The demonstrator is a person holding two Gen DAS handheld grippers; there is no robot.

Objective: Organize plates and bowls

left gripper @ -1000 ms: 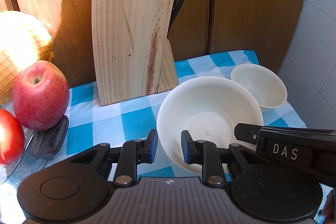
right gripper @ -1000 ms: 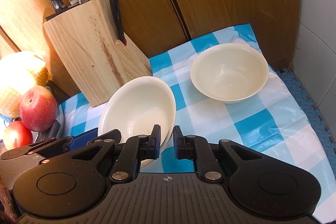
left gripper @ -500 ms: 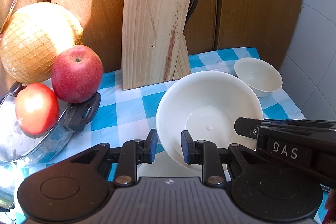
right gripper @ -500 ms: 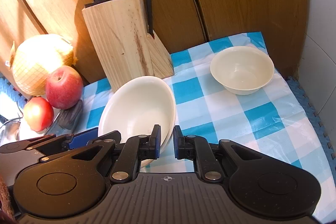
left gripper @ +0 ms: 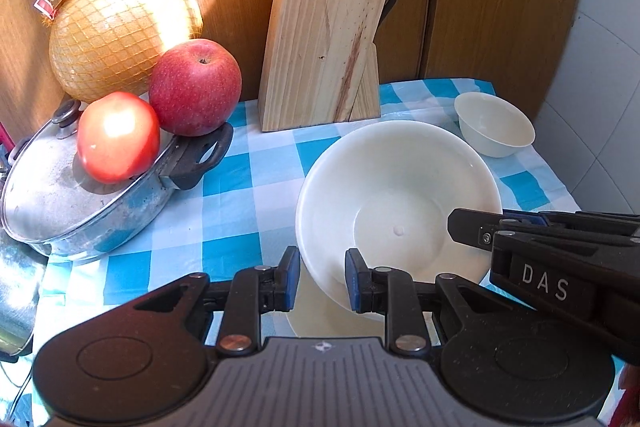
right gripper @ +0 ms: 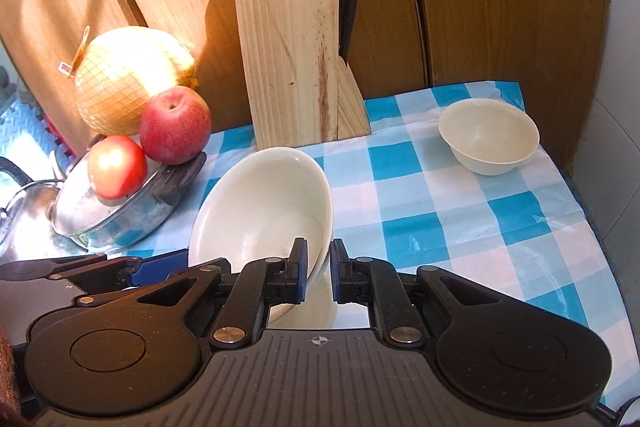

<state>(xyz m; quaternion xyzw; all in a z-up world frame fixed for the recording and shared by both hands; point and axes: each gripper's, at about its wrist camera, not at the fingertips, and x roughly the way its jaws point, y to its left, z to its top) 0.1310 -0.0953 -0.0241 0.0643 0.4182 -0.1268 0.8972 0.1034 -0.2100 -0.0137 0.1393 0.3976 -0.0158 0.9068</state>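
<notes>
The big white bowl [left gripper: 396,211] sits at centre-right of the left wrist view, tilted and off the checked cloth [right gripper: 460,211]. The left gripper [left gripper: 322,277] pinches its near rim, w/ one blue pad inside and one outside. The right gripper [right gripper: 318,269] pinches the rim at the other side, in lower centre of its view. Both are closed on the rim, not spread. The small bowl [right gripper: 488,135] stands alone at upper right, well apart. The big bowl looks ceramic or glass-like: stiff, smooth, prob. slippery and fragile, not light. The rim is the only thin place to hold, so two grips opposite each other seem right. Knife block [right gripper: 290,67] is behind.
</notes>
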